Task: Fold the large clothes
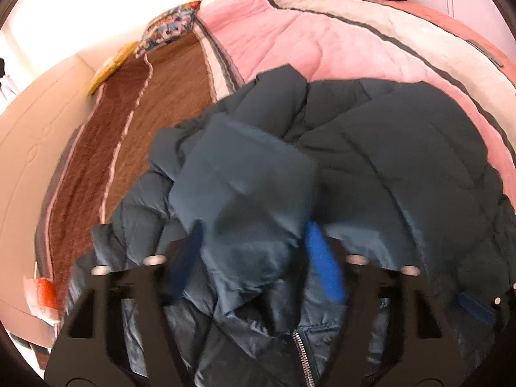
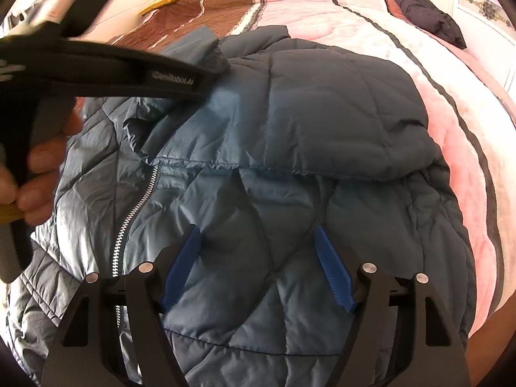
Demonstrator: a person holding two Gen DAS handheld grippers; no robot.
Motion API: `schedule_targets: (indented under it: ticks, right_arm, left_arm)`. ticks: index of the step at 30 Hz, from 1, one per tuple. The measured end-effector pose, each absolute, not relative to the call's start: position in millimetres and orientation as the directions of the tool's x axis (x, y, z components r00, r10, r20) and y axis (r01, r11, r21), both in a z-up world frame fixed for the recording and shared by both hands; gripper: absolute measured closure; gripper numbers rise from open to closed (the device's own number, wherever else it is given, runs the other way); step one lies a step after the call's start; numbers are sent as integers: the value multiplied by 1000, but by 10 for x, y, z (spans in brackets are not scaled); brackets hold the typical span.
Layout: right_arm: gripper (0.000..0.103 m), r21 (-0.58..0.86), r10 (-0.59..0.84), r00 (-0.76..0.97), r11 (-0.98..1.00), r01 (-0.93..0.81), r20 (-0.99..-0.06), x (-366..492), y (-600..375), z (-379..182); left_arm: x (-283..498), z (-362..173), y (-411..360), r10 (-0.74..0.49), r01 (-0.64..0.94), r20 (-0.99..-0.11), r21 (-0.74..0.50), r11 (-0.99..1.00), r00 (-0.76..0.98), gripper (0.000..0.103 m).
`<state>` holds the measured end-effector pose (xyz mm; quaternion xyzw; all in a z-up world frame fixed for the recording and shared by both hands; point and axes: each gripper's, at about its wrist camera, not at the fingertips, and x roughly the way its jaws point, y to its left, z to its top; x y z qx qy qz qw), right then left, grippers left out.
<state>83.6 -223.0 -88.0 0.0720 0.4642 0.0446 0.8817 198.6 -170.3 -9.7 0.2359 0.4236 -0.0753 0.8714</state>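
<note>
A dark blue quilted puffer jacket point(image 2: 290, 167) lies on the bed, zipper point(image 2: 135, 206) to the left, one part folded over its upper half. In the left wrist view the jacket point(image 1: 403, 167) fills the middle, and a sleeve or fold of it point(image 1: 245, 193) sits between the blue fingers of my left gripper point(image 1: 254, 251), which stand wide apart. That gripper also shows in the right wrist view point(image 2: 206, 74), over the jacket's upper left. My right gripper point(image 2: 258, 258) is open, fingers spread, pressing down on the jacket's front panel.
The bed carries a pink, white and brown quilt point(image 1: 322, 38). Another dark garment point(image 2: 425, 16) lies at the far right of the bed. A patterned pillow point(image 1: 171, 29) sits at the head. A beige wall panel point(image 1: 35, 135) runs along the left side.
</note>
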Motion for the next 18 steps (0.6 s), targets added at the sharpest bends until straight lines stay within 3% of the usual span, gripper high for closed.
schedule_targets:
  ticks: [3, 6, 12, 18]
  right_arm:
    - [31, 176, 152, 564, 984, -11, -811, 847, -2245, -889]
    - [31, 180, 154, 564, 984, -9, -811, 847, -2240, -895]
    - [31, 182, 155, 564, 983, -9, -811, 846, -2248, -894]
    - [31, 175, 150, 563, 985, -9, -813, 846, -2239, -898]
  left_arm:
    - [2000, -65, -1570, 89, 274, -763, 335, 902, 640, 80]
    - [1964, 74, -1342, 68, 220, -755, 275, 936, 653, 88]
    - [1863, 247, -712, 33, 107, -765, 133, 985, 643, 90]
    - [1779, 37, -54, 15, -20, -810, 4, 1000, 586, 91]
